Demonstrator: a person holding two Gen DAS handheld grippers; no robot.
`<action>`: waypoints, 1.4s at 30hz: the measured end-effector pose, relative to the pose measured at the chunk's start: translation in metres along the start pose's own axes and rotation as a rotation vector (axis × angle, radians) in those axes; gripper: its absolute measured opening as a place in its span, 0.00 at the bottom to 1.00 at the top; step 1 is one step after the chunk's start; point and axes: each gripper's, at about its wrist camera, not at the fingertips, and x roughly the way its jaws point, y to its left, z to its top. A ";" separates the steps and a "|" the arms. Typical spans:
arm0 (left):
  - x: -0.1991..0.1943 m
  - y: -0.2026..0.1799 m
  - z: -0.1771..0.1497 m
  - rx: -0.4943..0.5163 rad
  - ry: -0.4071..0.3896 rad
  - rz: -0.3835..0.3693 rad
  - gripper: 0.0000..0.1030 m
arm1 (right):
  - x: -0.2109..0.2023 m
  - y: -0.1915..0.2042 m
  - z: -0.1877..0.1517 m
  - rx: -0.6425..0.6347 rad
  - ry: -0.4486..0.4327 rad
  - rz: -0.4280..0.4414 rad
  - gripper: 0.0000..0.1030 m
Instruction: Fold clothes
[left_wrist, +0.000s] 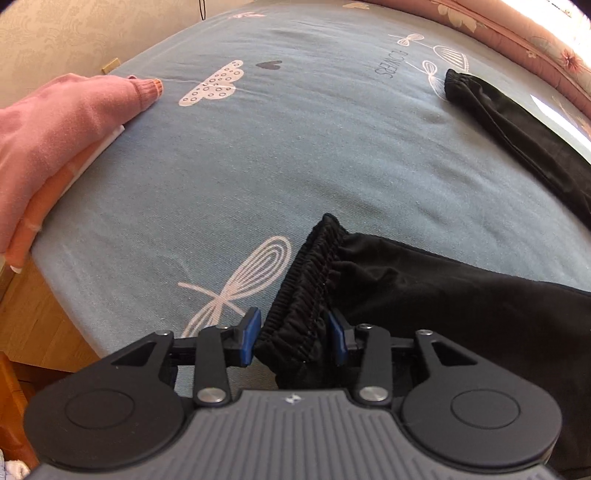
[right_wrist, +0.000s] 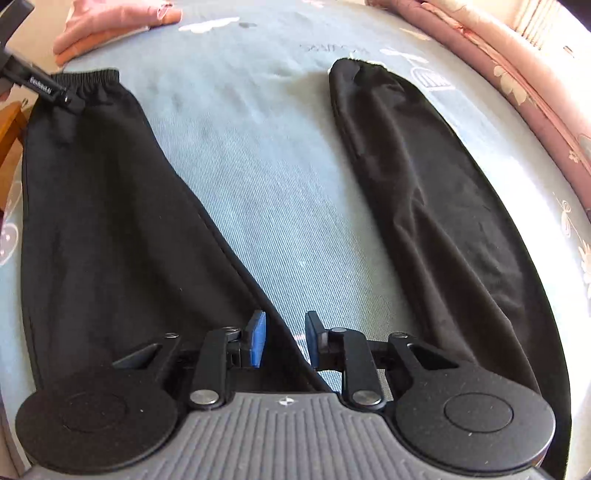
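Ribbed grey left gripper (left_wrist: 294, 338), blue pads parted, is being straddled around black trousers' (right_wrist: 110, 229) gathered elastic cuff (left_wrist: 306, 291); right gripper (right_wrist: 284, 341), unclenched, is being hung over their inner hem on blue printed bedsheet (right_wrist: 280, 184).

Bed (left_wrist: 295, 147) fills both views, covered in pale blue sheet (right_wrist: 280, 206) printed with white flowers, cloud shapes, small dark heart, word "FLOWERS". Pink floral quilt (left_wrist: 517, 33) bunched along far right edge of bed. Cream wall (left_wrist: 55, 33) with faint embossed pattern behind bed at upper left. Light wooden floor (left_wrist: 37, 317) below bed's left edge. Brown wooden furniture piece (right_wrist: 11, 122) beside bed, kind unclear. Strong daylight from upper right, bright patches on quilt.
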 end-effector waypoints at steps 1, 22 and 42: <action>-0.003 0.004 0.000 -0.004 -0.002 0.013 0.42 | -0.002 0.004 0.002 0.010 -0.015 0.022 0.25; 0.045 -0.013 0.026 0.247 -0.065 -0.135 0.59 | 0.020 0.086 0.015 0.141 -0.041 0.242 0.26; 0.004 -0.011 0.029 0.182 -0.201 -0.041 0.47 | 0.021 0.087 0.027 0.165 -0.062 0.227 0.31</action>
